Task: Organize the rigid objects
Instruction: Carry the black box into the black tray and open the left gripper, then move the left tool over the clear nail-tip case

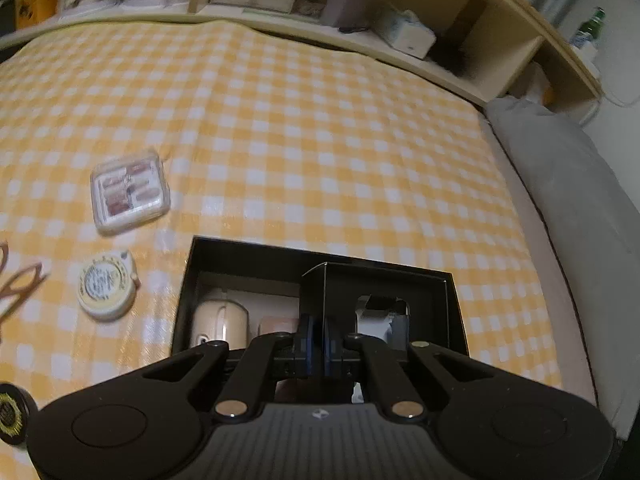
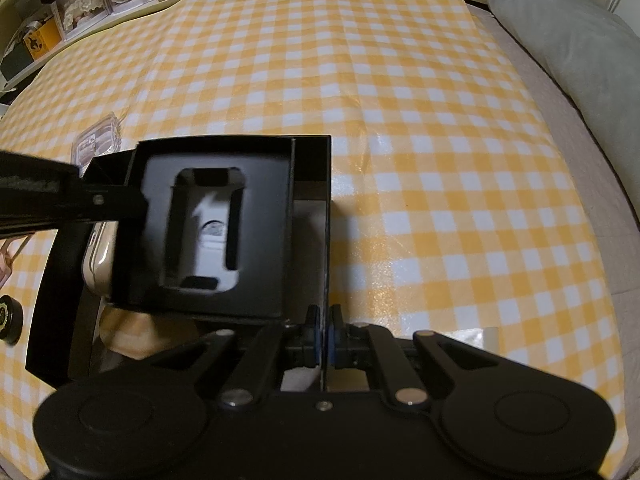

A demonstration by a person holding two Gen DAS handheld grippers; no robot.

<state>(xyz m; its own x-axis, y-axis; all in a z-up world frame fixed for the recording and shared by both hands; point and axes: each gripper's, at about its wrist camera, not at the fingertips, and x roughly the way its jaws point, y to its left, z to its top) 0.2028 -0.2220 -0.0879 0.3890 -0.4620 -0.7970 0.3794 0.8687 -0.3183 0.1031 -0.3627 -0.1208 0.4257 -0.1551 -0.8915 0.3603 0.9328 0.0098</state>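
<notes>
A large black open box (image 1: 188, 292) (image 2: 52, 300) lies on the yellow checked cloth. My right gripper (image 2: 324, 340) is shut on its right wall. My left gripper (image 1: 319, 344) (image 2: 136, 204) is shut on the left wall of a small black insert tray with a rounded cutout (image 1: 376, 292) (image 2: 208, 232), holding it tilted over the big box. A cream case (image 1: 220, 320) (image 2: 96, 264) and a pinkish item (image 1: 276, 326) lie inside the big box, partly hidden by the tray.
On the cloth left of the box lie a clear plastic case (image 1: 130, 192) (image 2: 98, 144), a round cream tin (image 1: 106, 286), brown glasses (image 1: 20, 284) and a black disc with a gold emblem (image 1: 10, 414) (image 2: 8, 318). A grey pillow (image 1: 560, 184) lies at the right, with shelves behind.
</notes>
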